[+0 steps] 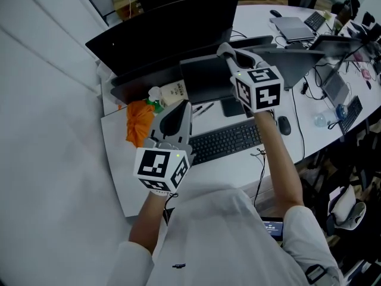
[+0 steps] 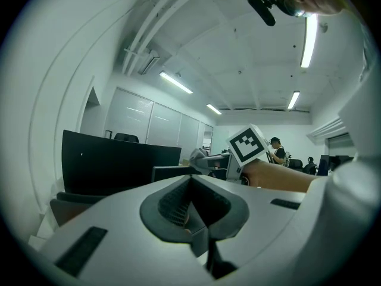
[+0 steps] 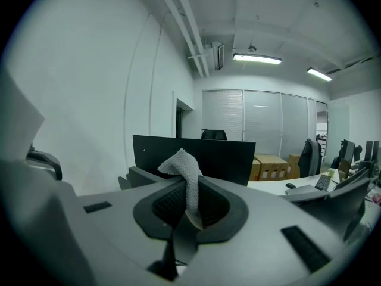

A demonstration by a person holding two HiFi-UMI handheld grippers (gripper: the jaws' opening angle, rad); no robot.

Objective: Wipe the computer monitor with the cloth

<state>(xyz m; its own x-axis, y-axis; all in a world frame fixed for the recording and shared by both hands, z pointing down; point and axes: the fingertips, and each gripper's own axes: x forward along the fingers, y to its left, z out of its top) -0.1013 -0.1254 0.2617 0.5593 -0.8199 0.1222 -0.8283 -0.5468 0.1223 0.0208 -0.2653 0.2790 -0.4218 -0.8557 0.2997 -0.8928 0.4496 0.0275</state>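
Right claw (image 3: 189, 210) pinches a narrow cloth (image 3: 188, 180) strip, monitor (image 3: 229, 155) ahead; I fear it slips mid-wipe; left claw (image 2: 193, 207) clenched, empty.

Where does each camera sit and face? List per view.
Head view: on the person's head, steeply down at the desk; both forearms show.
Left gripper view: on the left gripper, toward the monitor; its shut fingers, the right gripper.
Right gripper view: on the right gripper, toward the monitor; fingers pinching the cloth.
All share the monitor.

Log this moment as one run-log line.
right tool: shut on cloth | left tool: shut, empty | monitor: ahead of cloth, not touched
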